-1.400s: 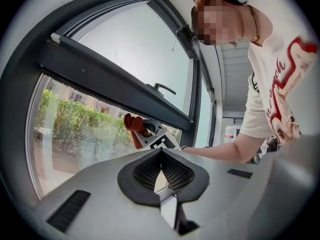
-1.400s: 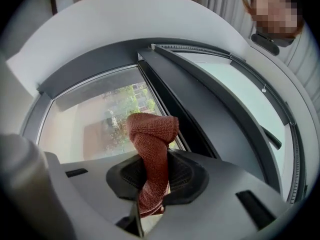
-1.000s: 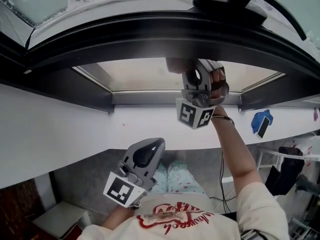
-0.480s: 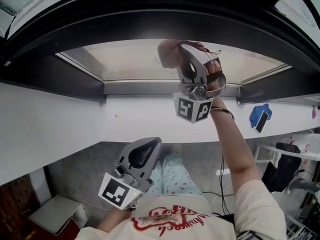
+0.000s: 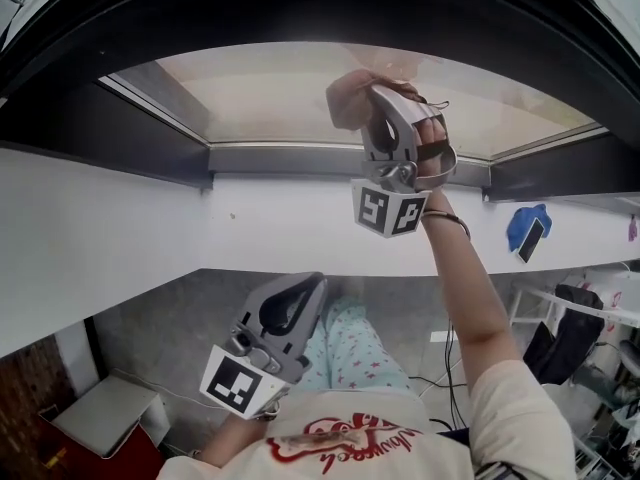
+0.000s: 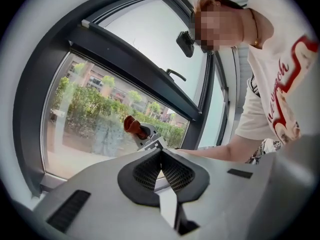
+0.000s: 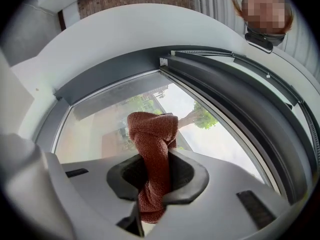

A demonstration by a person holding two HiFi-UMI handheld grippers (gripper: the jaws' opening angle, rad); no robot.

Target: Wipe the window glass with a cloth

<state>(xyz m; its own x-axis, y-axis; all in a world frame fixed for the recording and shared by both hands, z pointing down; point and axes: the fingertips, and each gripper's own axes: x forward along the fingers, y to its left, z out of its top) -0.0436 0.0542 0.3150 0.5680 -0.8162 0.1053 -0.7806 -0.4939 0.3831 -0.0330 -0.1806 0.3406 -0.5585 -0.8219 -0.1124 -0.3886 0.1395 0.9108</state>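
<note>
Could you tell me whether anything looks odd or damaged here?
Nothing stands out: the right gripper holds the red cloth at the window glass, which shows no cracks; the left gripper is shut and empty.

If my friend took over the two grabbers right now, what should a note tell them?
Right gripper: shut on the reddish cloth and raised to the window glass. The cloth's end is at the pane, but actual contact can't be confirmed.
Left gripper: shut, empty, held low, away from the glass.
Done: the cloth is gripped and up at the window. How much is already wiped doesn't show.
Left: wipe across the pane.
</note>
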